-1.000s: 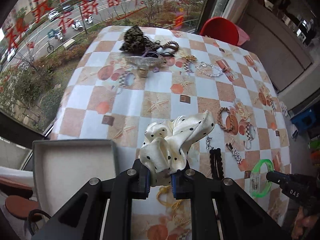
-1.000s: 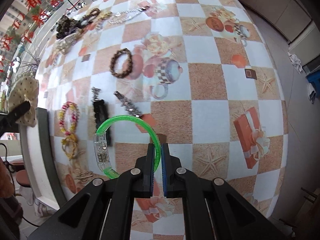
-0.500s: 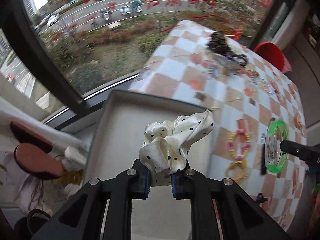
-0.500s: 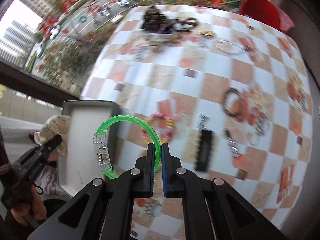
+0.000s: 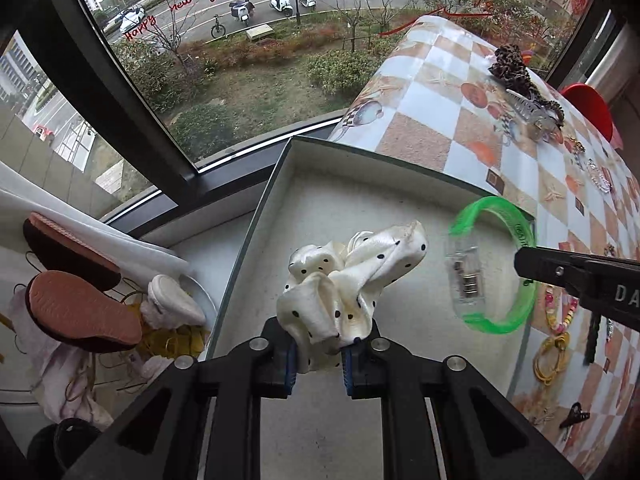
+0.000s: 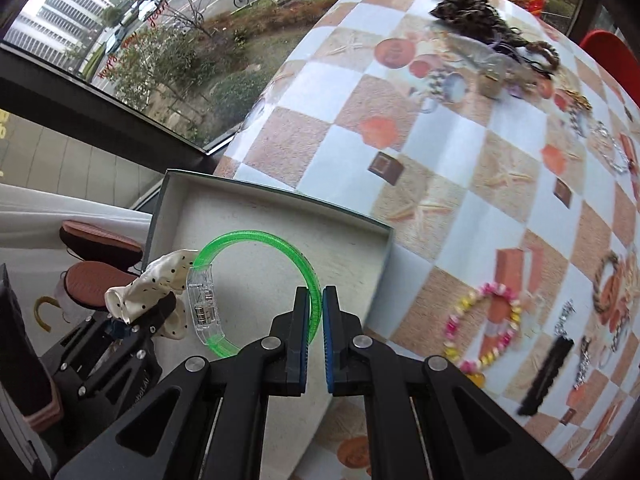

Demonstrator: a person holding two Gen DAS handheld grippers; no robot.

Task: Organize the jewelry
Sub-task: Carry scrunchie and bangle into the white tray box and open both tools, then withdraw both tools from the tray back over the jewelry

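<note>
A cream scrunchie (image 5: pixel 352 280) with black dots was clamped between the jaws of the left gripper (image 5: pixel 318 356), bunched above the pads and held over the pale floor of an open grey box (image 5: pixel 360 196). At about three o'clock from it in the left wrist view, a translucent green bangle (image 5: pixel 492 264) with a clear clasp block hung from the right gripper (image 6: pixel 318 328), whose jaws were pinched together on the thin band. Both pieces hovered above the box, neither seeming to touch its floor, though the height could not be judged surely.

Beyond the box, toward one to three o'clock, the checked tablecloth (image 6: pixel 460 160) held what was left to sort: a pink and yellow bead bracelet (image 6: pixel 484 328), a black hair clip (image 6: pixel 546 376), a brown braided ring (image 6: pixel 612 284) and a dark tangled pile (image 6: pixel 468 4) at the far edge.

To do this step well, each piece would probably best be lowered close to the floor before release, and set apart, so the soft scrunchie does not bury the bangle. The bangle may roll if dropped on edge; laying it flat seems safer.
</note>
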